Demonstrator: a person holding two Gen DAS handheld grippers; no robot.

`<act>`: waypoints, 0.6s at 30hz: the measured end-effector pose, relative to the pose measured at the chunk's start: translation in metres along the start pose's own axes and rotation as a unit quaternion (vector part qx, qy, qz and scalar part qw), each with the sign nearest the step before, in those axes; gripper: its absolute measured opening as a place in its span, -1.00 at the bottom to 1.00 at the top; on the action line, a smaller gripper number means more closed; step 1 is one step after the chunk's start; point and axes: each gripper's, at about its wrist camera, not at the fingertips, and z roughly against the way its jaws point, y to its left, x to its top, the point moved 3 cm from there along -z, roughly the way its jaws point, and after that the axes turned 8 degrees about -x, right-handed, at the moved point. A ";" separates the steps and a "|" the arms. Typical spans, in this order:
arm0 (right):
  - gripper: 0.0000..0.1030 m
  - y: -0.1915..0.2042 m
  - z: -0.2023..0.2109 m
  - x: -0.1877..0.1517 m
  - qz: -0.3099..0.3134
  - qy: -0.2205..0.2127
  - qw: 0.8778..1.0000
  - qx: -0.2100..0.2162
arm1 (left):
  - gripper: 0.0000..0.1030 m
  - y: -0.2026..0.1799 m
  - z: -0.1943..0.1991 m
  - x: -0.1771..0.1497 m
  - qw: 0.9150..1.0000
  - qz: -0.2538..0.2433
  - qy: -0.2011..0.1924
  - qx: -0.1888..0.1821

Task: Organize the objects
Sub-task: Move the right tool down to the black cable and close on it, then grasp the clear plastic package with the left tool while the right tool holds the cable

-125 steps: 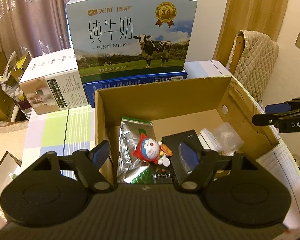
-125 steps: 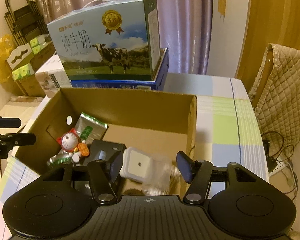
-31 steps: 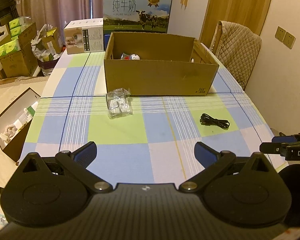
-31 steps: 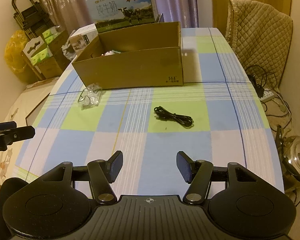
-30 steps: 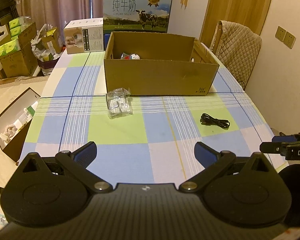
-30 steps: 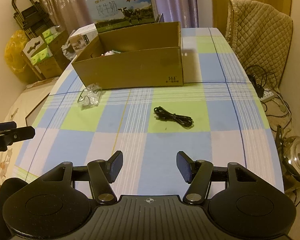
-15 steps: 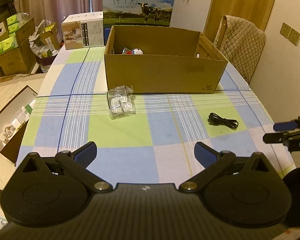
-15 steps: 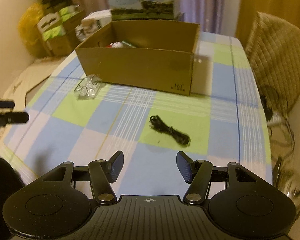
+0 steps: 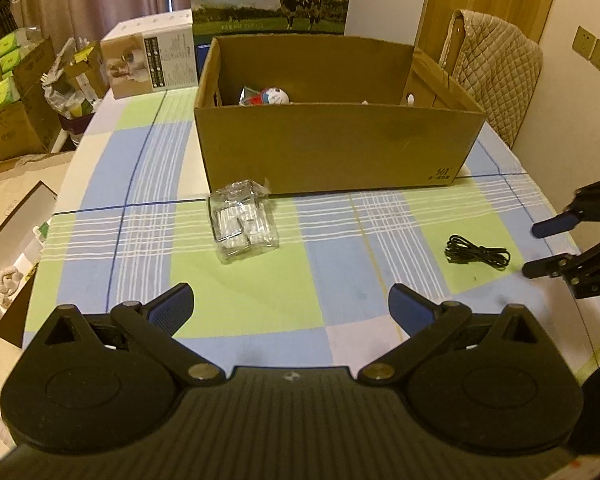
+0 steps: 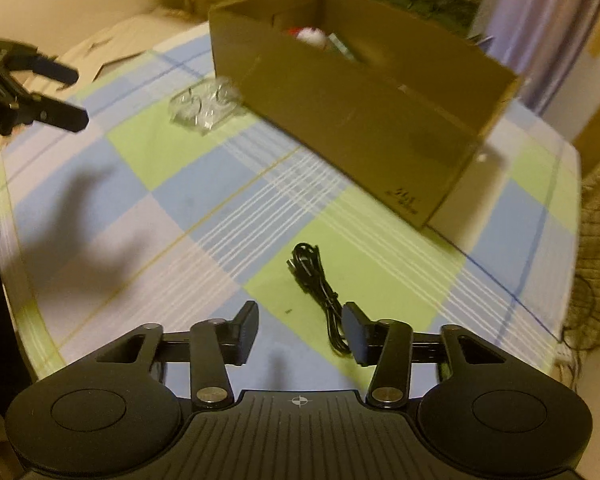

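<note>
Two wrist views, both grippers over a checked table (image 9: pixel 236 304). The right gripper (image 10: pixel 300 330) is closing; its fingers are apart with nothing pressed between them, and the cable (image 10: pixel 316 280) lies at lower centre, its near end beside the right finger. The likely step is picking up this cable for the box (image 10: pixel 364 120) at upper centre. To do it well, centre the bundle between the fingers, come down until the tips meet the cloth, and close across the gathered strands, not one loose loop. The left gripper (image 9: pixel 290 308) is spread wide and empty; the clear packet (image 9: pixel 244 224) lies at centre, just in front of the box wall. Open cloth separates cable, packet and box. The table edge curves near at lower right, and the box's near wall must be cleared from above.
</note>
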 end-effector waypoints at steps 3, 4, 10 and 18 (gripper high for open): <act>-0.35 -0.009 -0.023 0.004 -0.008 0.014 1.000 0.000 | 0.98 0.004 -0.013 0.002 1.000 -0.003 0.010 0.007; -0.36 -0.010 -0.029 0.005 -0.003 0.017 1.000 -0.003 | 0.97 0.005 -0.017 0.003 1.000 -0.002 0.012 0.007; -0.46 -0.010 -0.050 0.009 0.032 0.033 0.999 -0.002 | 0.97 0.014 -0.035 0.004 1.000 0.002 0.022 0.003; -0.71 -0.008 -0.063 0.008 0.033 0.051 0.998 -0.003 | 0.97 0.019 -0.043 0.006 1.000 0.004 0.021 0.000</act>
